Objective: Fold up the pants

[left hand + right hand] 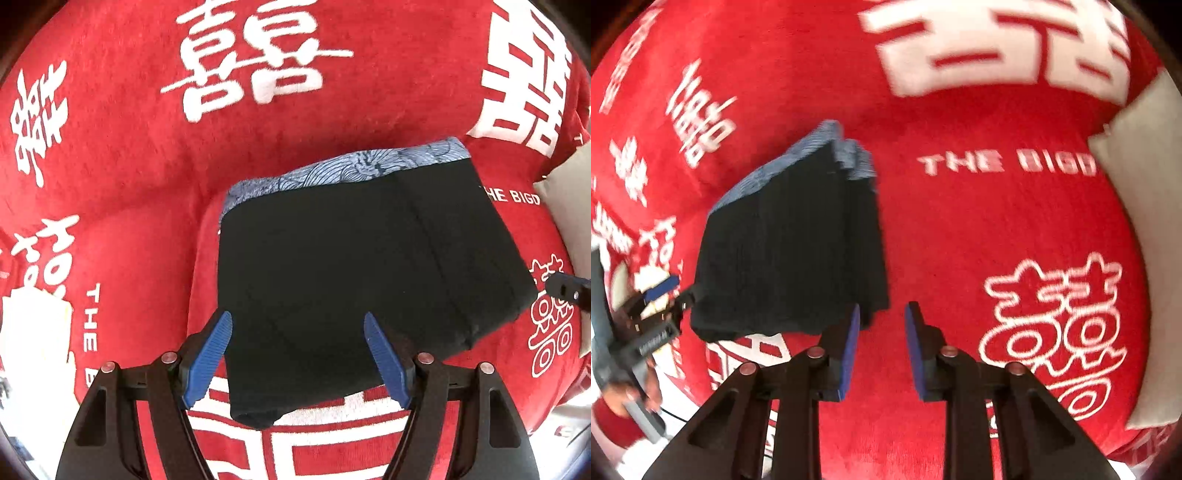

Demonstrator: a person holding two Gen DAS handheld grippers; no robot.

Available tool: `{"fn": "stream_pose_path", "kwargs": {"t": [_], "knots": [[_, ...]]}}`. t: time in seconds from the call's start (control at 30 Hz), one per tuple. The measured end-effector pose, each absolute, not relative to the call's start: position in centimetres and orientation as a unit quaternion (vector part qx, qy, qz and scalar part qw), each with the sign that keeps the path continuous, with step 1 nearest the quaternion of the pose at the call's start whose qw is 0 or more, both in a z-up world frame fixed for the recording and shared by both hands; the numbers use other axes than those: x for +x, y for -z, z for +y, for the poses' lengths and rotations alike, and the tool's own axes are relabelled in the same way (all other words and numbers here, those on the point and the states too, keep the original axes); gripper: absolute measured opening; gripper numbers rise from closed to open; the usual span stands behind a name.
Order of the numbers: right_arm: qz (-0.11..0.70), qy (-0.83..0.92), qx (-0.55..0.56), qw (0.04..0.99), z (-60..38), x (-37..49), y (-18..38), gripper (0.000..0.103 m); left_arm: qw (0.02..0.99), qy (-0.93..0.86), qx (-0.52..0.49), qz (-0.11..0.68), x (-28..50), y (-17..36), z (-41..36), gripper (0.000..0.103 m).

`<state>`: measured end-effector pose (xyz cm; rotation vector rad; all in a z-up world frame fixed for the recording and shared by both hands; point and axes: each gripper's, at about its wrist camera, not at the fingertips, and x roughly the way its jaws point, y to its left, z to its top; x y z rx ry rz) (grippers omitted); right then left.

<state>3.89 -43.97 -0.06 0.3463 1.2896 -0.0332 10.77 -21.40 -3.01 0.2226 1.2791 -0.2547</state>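
Black pants (pixel 351 266), folded into a compact rectangle, patterned blue waistband (pixel 347 168) at 12 o'clock, flat on red blanket (pixel 129 147) with white characters. Left gripper (pixel 299 354) above near edge, fingers wide apart, gripping nothing. Right gripper (pixel 882 347) at pants' 3 o'clock side, fingers narrowly apart, empty.
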Motion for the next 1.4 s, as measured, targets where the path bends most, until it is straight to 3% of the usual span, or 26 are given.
{"fn": "stream_pose_path", "kwargs": {"t": [0.17,0.27,0.43,0.53,1.4], "knots": [[0.598,-0.010,0.128,0.791,-40.5,5.2,0.0,0.028,0.764,0.114,0.070,0.631,11.3,6.3,-20.3,0.076],[0.611,-0.008,0.111,0.784,-39.6,5.3,1.2,0.028,0.767,0.115,0.076,0.626,11.0,6.9,-20.1,0.087],[0.628,0.018,0.138,0.766,-40.0,5.5,3.5,0.028,0.764,0.122,0.076,0.629,11.0,7.0,-19.7,0.087],[0.630,0.023,0.137,0.764,-40.0,5.5,3.6,0.029,0.762,0.117,0.075,0.633,11.1,7.3,-19.8,0.097],[0.626,0.041,0.108,0.771,-40.3,4.7,2.9,0.041,0.762,0.109,0.058,0.636,12.2,7.2,-18.8,0.097]]}}
